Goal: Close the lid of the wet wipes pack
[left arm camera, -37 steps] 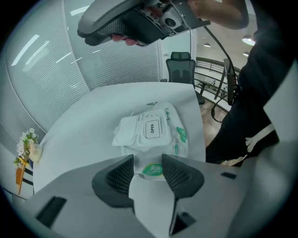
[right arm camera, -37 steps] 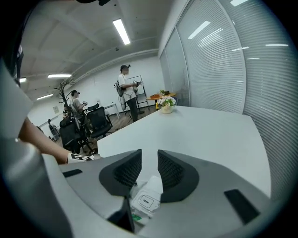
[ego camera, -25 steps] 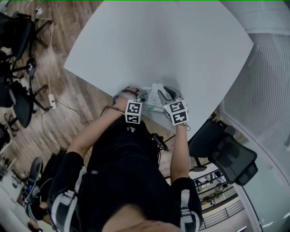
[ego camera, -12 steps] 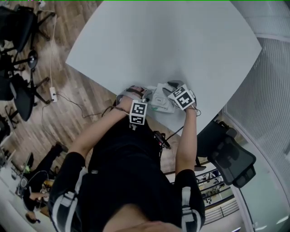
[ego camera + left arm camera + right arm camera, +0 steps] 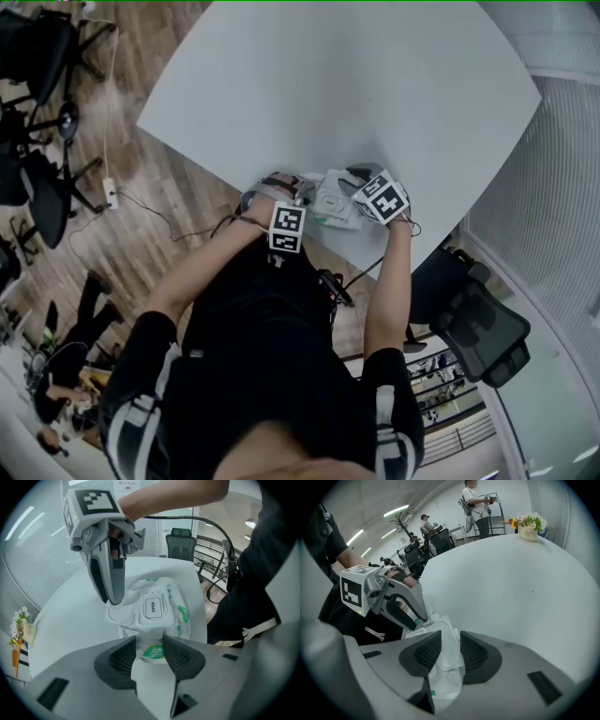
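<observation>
The wet wipes pack point(image 5: 157, 613), white with green print, lies near the table's front edge. Its white lid point(image 5: 153, 607), marked OPEN, lies flat on top. My left gripper point(image 5: 150, 651) is shut on the pack's near end, and the green label shows between its pads. My right gripper point(image 5: 451, 641) points steeply down onto the far side of the pack point(image 5: 447, 651), beside the lid. Its jaws have just been closing and still stand apart, with the pack's white edge between the pads. In the head view the pack point(image 5: 333, 202) sits between both grippers.
The white round table point(image 5: 328, 84) stretches away behind the pack. A small flower pot point(image 5: 529, 529) stands at its far edge. A black office chair point(image 5: 478, 323) is at the right of the table, and people stand in the background point(image 5: 476, 501).
My right gripper has come down onto the pack and rolled; its marker cube now sits further right in the head view. The left gripper and the pack have stayed in place.
</observation>
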Available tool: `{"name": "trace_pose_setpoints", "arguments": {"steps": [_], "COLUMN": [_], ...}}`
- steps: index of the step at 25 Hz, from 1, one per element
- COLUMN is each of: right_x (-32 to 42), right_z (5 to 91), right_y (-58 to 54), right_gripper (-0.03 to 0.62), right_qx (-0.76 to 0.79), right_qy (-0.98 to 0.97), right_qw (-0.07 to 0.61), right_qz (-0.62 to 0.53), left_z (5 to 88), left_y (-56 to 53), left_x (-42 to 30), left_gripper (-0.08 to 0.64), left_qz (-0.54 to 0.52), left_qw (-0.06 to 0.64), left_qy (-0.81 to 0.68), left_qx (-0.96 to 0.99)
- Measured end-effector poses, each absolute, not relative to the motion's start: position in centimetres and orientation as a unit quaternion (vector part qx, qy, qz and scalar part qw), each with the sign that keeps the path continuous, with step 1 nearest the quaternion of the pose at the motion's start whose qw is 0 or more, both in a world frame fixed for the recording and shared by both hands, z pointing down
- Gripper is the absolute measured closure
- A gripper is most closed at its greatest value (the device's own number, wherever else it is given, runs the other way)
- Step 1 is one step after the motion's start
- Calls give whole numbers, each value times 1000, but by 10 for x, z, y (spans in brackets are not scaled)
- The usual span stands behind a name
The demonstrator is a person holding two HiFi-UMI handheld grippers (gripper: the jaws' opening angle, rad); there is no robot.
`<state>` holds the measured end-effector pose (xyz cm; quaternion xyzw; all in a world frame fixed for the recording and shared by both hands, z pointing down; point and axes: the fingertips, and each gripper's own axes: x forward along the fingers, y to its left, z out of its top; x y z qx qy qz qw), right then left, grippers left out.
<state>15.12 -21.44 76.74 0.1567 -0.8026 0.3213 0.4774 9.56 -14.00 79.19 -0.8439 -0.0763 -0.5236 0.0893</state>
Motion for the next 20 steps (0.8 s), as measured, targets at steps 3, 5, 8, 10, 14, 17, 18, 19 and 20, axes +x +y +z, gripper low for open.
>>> {"name": "trace_pose_setpoints", "arguments": {"steps": [3, 5, 8, 10, 14, 17, 18, 19, 20], "right_x": [150, 147, 145, 145, 145, 140, 138, 137, 136], "right_z": [749, 737, 723, 719, 727, 737, 740, 743, 746], "right_y": [-211, -205, -188, -173, -143, -123, -117, -113, -109], "right_gripper": [466, 466, 474, 478, 483, 482, 484, 485, 485], "right_qx": [163, 164, 162, 161, 160, 169, 174, 179, 187], "right_qy": [-810, -816, -824, -826, -822, -816, -814, -810, -806], "right_qw": [470, 466, 461, 457, 457, 454, 452, 450, 449], "right_qz": [310, 300, 289, 287, 300, 315, 322, 331, 337], "left_z": [791, 790, 790, 791, 794, 795, 795, 795, 794], "left_y": [-140, -140, -137, -135, -136, -136, -135, -135, -135], "left_x": [93, 91, 91, 92, 94, 92, 92, 92, 91], "left_gripper": [376, 376, 379, 380, 386, 396, 398, 399, 400], "left_qz": [-525, -526, -529, -532, -534, -535, -535, -535, -534], "left_qw": [88, 86, 82, 79, 73, 72, 73, 74, 74], "left_qy": [-68, -60, -48, -41, -27, -16, -12, -8, -5], "left_qx": [-844, -844, -843, -842, -842, -842, -842, -842, -842]}}
